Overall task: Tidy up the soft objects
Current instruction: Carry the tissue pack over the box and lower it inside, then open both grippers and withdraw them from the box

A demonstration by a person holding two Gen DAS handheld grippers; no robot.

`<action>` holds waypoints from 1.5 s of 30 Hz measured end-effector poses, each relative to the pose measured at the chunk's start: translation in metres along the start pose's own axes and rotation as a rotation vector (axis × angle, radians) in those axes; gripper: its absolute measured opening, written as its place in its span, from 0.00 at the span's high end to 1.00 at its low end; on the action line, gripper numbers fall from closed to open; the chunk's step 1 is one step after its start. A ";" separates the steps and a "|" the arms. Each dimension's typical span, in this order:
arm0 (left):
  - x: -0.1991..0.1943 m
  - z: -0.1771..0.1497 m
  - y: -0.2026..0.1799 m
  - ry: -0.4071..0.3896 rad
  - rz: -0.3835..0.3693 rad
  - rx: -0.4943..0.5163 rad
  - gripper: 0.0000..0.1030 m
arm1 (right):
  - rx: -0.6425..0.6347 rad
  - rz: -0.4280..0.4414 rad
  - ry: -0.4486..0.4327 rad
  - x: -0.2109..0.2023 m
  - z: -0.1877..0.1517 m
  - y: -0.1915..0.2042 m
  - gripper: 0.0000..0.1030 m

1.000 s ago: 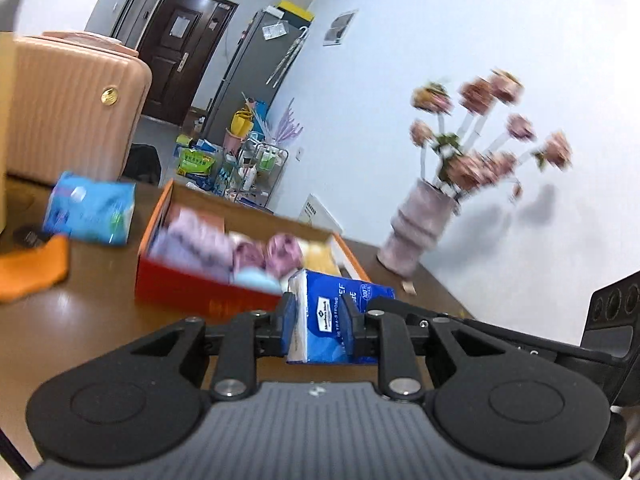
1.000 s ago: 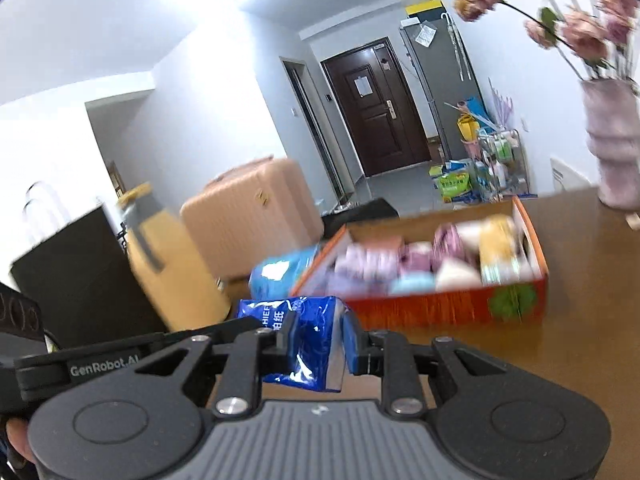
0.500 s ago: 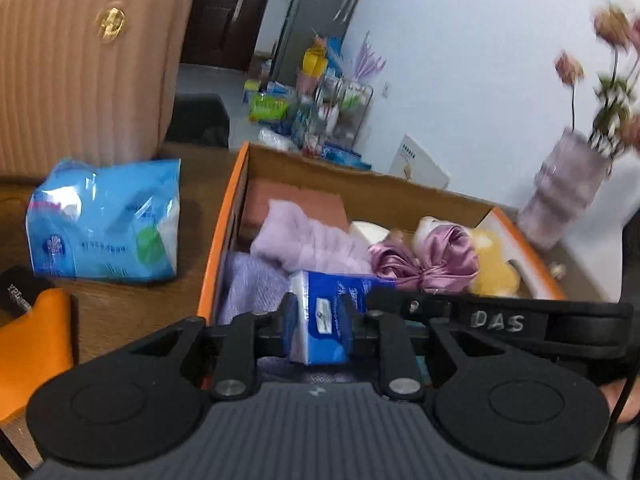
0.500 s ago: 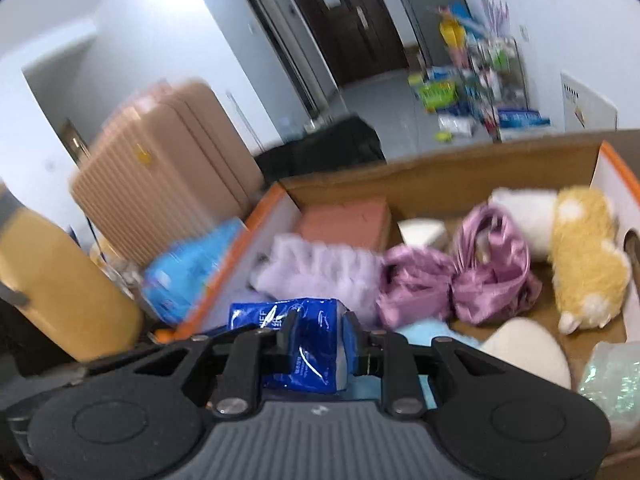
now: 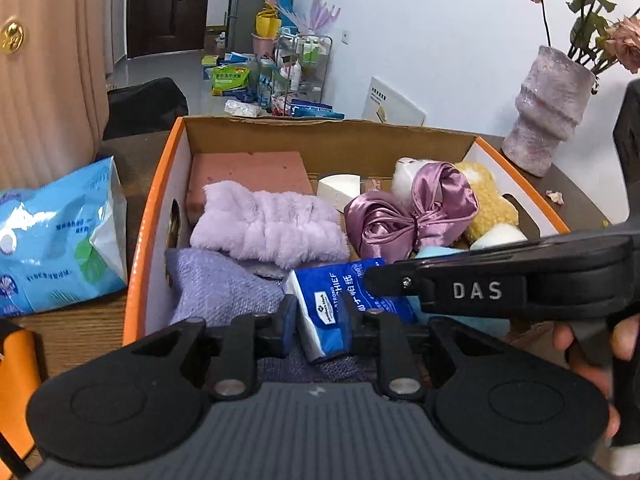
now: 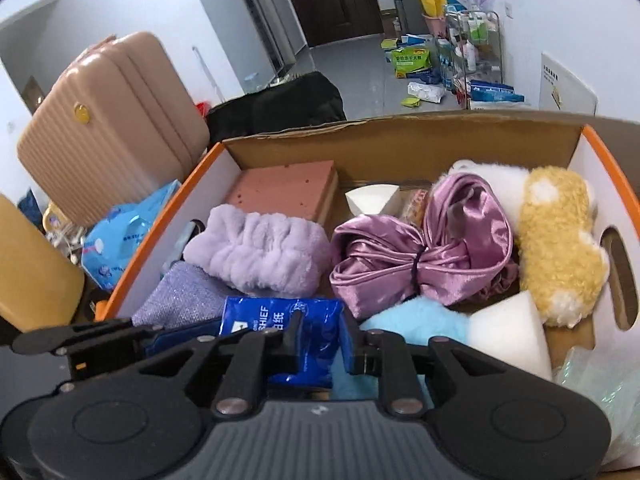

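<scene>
A blue tissue pack lies low in the front of the orange-rimmed cardboard box, on a purple cloth. My left gripper grips its white end; the jaws are opening, pads still touching the pack. My right gripper is shut on the pack's other end. The right gripper's black body crosses the left wrist view. In the box lie a lilac fluffy band, a pink satin bundle, a yellow plush and a pink sponge block.
A light blue wipes pack lies on the wooden table left of the box. Behind it stands a pink suitcase. A grey vase with flowers stands at the back right. A yellow bottle is at the left. A hand holds the right gripper.
Both grippers moved forward and down with the tissue pack, from in front of the box to inside it. Both views have tilted downward.
</scene>
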State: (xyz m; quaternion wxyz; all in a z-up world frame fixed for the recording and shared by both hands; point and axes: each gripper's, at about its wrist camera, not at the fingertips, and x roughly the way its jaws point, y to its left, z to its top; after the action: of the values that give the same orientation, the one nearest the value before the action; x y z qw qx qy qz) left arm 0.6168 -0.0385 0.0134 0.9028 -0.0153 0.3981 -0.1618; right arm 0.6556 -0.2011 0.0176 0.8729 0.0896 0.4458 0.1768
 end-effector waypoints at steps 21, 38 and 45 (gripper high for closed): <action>-0.176 -0.055 -0.044 -0.497 0.178 0.010 0.15 | -0.080 -0.243 -0.498 -0.209 -0.096 -0.020 0.22; -0.256 -0.160 -0.071 -0.605 0.182 0.012 0.07 | -0.128 -0.271 -0.682 -0.264 -0.211 0.024 0.15; -0.332 -0.254 -0.096 -0.599 0.210 0.020 0.04 | -0.176 -0.287 -0.699 -0.317 -0.318 0.058 0.15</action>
State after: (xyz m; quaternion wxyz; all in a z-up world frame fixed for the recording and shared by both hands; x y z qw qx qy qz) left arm 0.1967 -0.0024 0.0926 0.9918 -0.0121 0.1123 -0.0599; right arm 0.2135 -0.2711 0.0863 0.9924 0.0057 0.1123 0.0490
